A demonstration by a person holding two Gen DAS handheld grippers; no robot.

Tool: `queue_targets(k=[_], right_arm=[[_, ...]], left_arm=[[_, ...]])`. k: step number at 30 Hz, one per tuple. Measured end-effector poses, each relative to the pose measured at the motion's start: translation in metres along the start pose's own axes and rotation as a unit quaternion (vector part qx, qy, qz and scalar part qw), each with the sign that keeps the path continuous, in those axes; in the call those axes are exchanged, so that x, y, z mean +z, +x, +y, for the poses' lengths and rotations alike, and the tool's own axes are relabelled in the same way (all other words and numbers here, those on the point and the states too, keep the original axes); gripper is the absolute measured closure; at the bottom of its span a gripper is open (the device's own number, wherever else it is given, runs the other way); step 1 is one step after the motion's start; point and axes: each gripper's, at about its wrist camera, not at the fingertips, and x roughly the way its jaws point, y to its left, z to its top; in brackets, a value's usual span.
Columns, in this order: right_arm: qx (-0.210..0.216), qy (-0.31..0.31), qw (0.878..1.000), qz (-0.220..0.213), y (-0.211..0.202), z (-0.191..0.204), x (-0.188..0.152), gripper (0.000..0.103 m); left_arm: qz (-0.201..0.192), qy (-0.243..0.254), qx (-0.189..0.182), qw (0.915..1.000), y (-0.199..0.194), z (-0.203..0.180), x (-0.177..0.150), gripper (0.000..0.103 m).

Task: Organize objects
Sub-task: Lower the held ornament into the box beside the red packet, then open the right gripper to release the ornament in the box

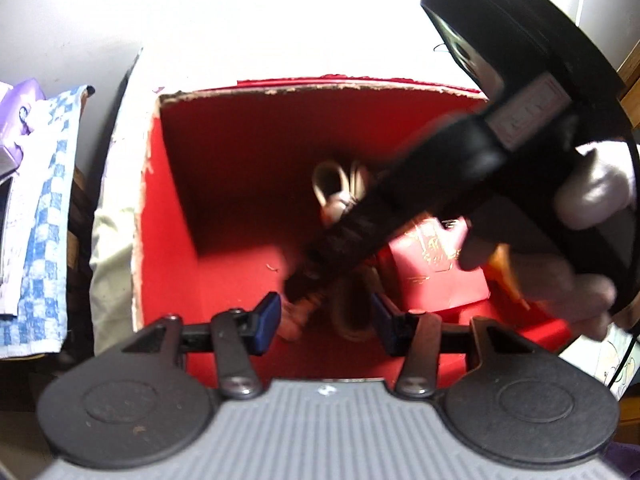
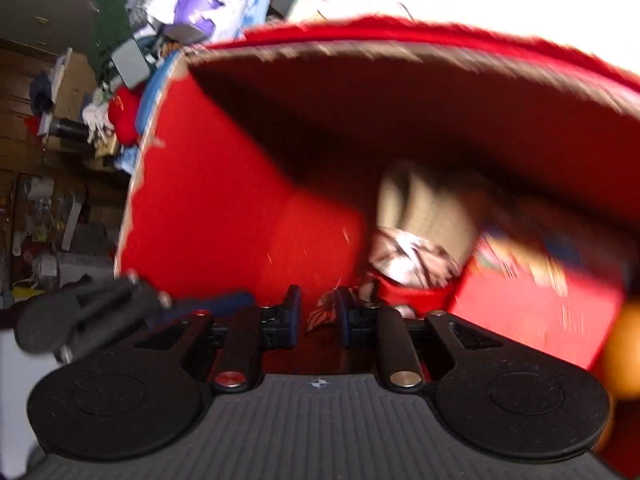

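From the left wrist, the left gripper (image 1: 326,322) hangs over an open red box (image 1: 224,184) with a torn cardboard rim. Its blue-padded fingers (image 1: 269,317) stand apart, with nothing pressed between them; a brown, blurred thing at the box floor shows in the gap below. The right gripper (image 1: 298,294) crosses the view from the upper right, reaching down into the box and hiding much of what lies there. A hand (image 1: 576,240) in a pale glove wraps its handle. Behind that arm lie a small red packet (image 1: 436,264) with gold print and a pale looped thing (image 1: 332,188), too blurred to name. Left of the box, outside it, a blue checked cloth (image 1: 40,216) hangs beside a purple packet (image 1: 20,108).

From the right wrist, the right gripper (image 2: 318,314) is low inside the same red box (image 2: 224,216). Its jaws are nearly together, with a thin scrap of patterned stuff (image 2: 322,308) between them; whether the pads actually press it cannot be told through the blur. Just ahead lies a beige bundle (image 2: 428,208) with a patterned wrap (image 2: 408,256) under it. The left gripper's tip (image 2: 92,312) pokes in at the left edge. An orange thing (image 2: 624,352) sits at the right border. Clutter (image 2: 120,64) piles up beyond the box wall.
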Motion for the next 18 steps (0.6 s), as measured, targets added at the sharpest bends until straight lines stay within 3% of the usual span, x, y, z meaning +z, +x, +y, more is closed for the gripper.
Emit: queue_targets(k=[2, 6, 11, 18], right_arm=[[0.003, 0.002, 1.000, 0.005, -0.007, -0.004, -0.006, 0.092], [-0.002, -0.016, 1.000, -0.019, -0.015, -0.005, -0.015, 0.081], [0.012, 0.006, 0.998, -0.066, -0.019, -0.013, -0.022, 0.080], [-0.015, 0.039, 0.991, -0.127, -0.030, -0.021, -0.029, 0.078]], left_arm=[[-0.002, 0.001, -0.004, 1.0000, -0.003, 0.000, -0.002, 0.049], [-0.001, 0.003, 0.001, 1.0000, 0.001, -0.006, -0.002, 0.048], [0.003, 0.006, 0.014, 0.9999, 0.007, -0.001, 0.002, 0.046], [0.004, 0.009, 0.051, 0.9987, 0.015, -0.012, 0.007, 0.044]])
